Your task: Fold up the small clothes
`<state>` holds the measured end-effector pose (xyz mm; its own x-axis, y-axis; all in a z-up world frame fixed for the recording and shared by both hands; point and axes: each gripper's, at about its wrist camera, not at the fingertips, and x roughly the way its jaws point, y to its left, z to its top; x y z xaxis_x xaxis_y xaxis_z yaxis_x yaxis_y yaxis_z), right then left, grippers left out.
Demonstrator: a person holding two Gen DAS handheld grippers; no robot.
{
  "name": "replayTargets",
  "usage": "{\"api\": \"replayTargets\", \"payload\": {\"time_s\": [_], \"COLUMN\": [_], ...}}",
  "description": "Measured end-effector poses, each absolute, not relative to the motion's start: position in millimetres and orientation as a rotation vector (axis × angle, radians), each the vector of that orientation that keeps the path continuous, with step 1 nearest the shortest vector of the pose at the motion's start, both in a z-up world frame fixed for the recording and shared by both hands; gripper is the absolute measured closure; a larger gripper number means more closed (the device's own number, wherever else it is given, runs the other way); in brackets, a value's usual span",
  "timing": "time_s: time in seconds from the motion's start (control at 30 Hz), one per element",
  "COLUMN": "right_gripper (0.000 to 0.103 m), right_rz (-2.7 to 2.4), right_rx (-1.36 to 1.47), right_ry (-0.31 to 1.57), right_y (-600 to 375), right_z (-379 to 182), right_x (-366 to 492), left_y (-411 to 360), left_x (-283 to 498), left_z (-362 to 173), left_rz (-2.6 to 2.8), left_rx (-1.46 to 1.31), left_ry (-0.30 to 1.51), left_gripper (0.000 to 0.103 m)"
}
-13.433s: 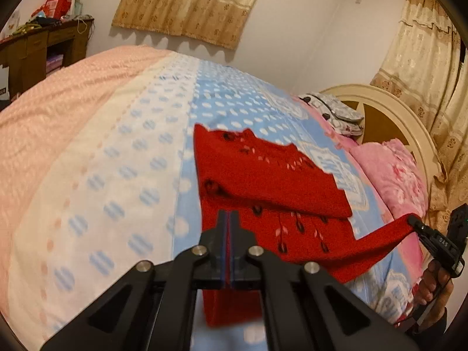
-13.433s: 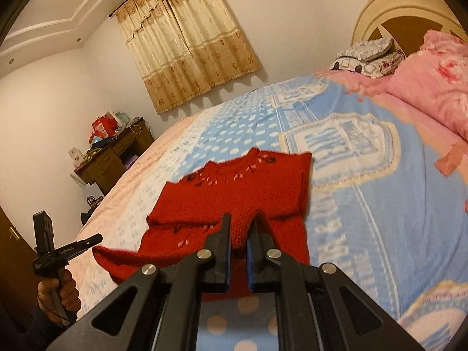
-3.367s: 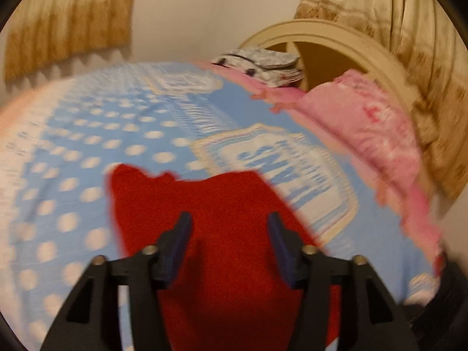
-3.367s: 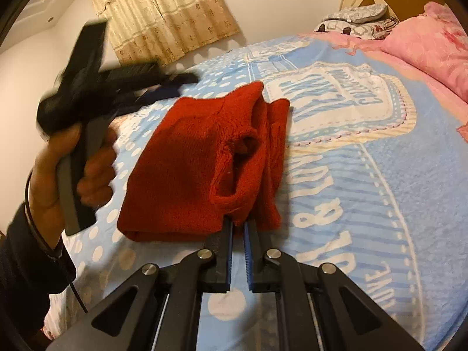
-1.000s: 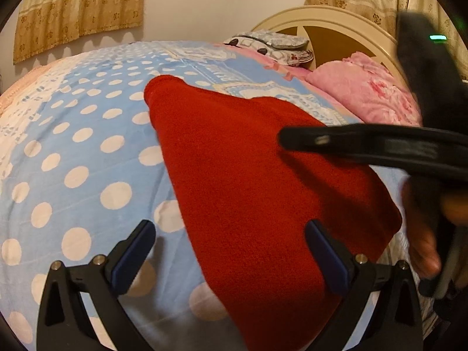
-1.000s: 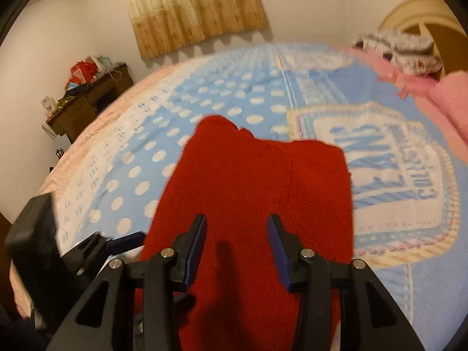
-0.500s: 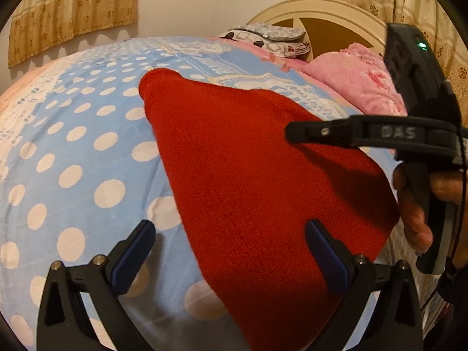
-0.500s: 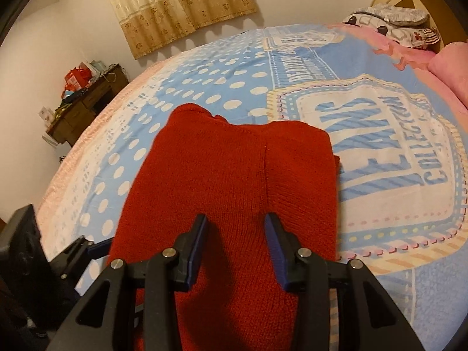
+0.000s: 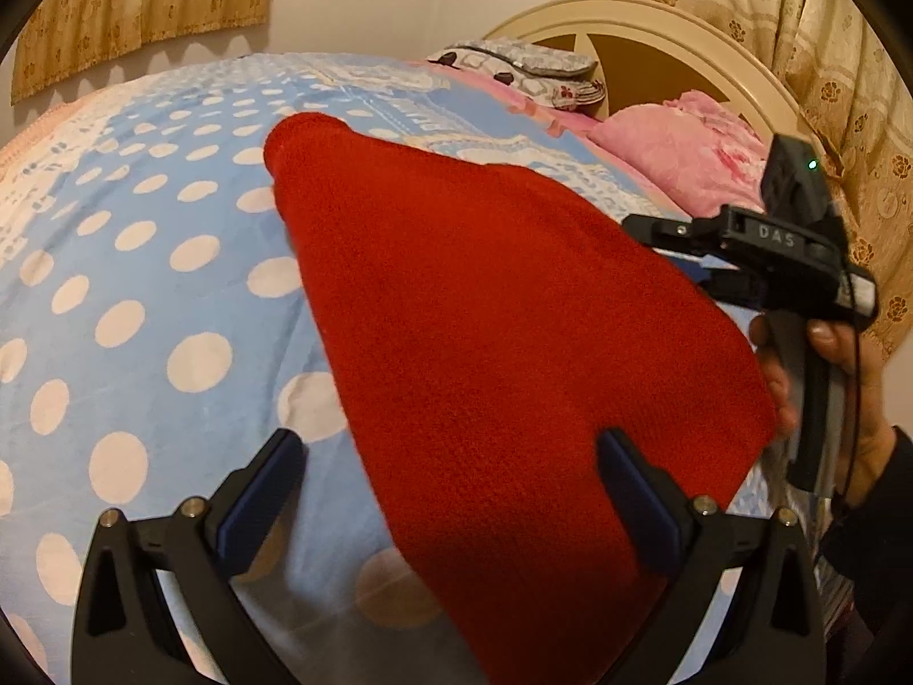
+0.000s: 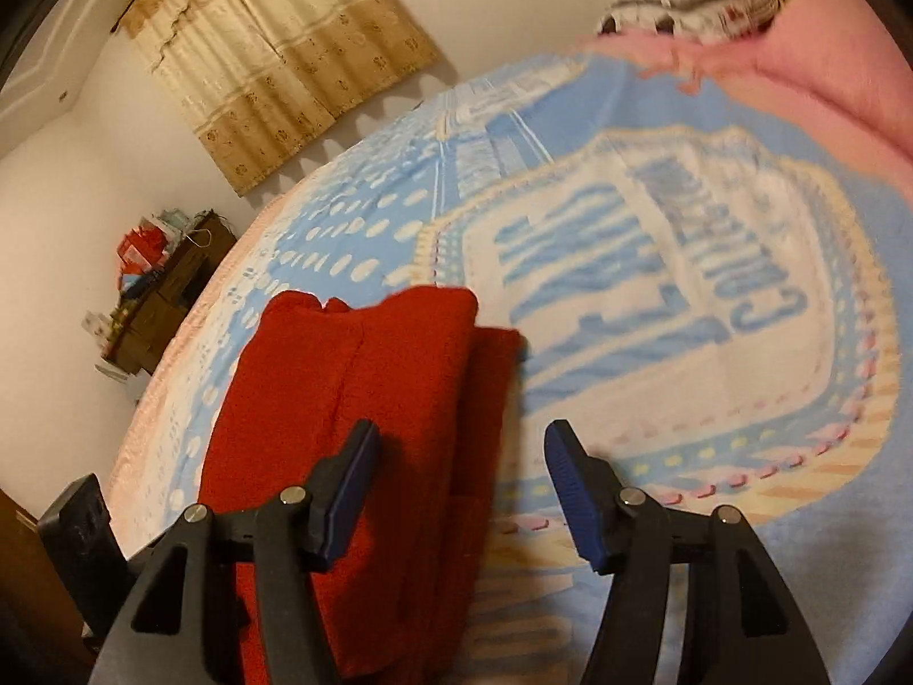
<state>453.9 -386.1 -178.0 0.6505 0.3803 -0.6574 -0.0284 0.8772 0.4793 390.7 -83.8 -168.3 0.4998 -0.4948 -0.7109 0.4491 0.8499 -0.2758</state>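
Note:
A red knitted garment [image 9: 502,342] lies folded into a long strip on the blue dotted bedspread [image 9: 142,297]. My left gripper [image 9: 451,456] hovers wide open over its near end, with nothing pinched. The right gripper [image 9: 656,240], held in a hand, shows at the garment's right edge in the left wrist view. In the right wrist view the right gripper [image 10: 462,456] straddles the right edge of the red garment [image 10: 354,399]; its jaws are opening and the pads do not press on the cloth.
A pink quilt [image 9: 679,165] and a grey patterned pillow [image 9: 513,65] lie by the cream headboard [image 9: 673,40]. A dark wooden desk [image 10: 165,297] with clutter stands at the far left wall. Curtains [image 10: 274,51] hang behind the bed.
The right gripper has swung to the right, from over the garment's middle to its right edge, and its jaws have widened. The left gripper has stayed in place, open.

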Motion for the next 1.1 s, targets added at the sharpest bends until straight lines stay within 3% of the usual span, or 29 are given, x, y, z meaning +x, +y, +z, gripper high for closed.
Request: {"api": "replayTargets", "payload": {"time_s": [0.13,0.2,0.67,0.77,0.87,1.1], "right_gripper": [0.038,0.032,0.032,0.038,0.055,0.068], "right_rz": [0.292,0.288,0.334,0.339,0.349,0.343], "right_rx": [0.565,0.585,0.579,0.544,0.540,0.528], "right_ry": [0.832,0.848,0.913,0.918,0.921,0.905], "right_y": [-394.3,-395.2,-375.0,-364.2,-358.8,-353.4], "right_z": [-190.2,-195.0,-207.2,-207.3,-206.7,-201.9], "right_x": [462.9,469.3,504.1,507.9,507.9,501.5], "left_y": [-83.6,-82.2,-83.1,-84.7,-86.1,-90.8], "left_x": [390.9,391.2,392.6,392.0,390.7,384.2], "left_z": [-168.6,-168.8,-168.6,-168.2,-166.8,-160.9], "left_rz": [-0.577,-0.583,-0.584,-0.577,-0.581,-0.625], "left_rx": [-0.065,-0.078,-0.092,-0.078,-0.070,-0.059], "left_ry": [0.882,0.882,0.888,0.891,0.897,0.922], "left_gripper": [0.000,0.000,0.000,0.000,0.002,0.032]}}
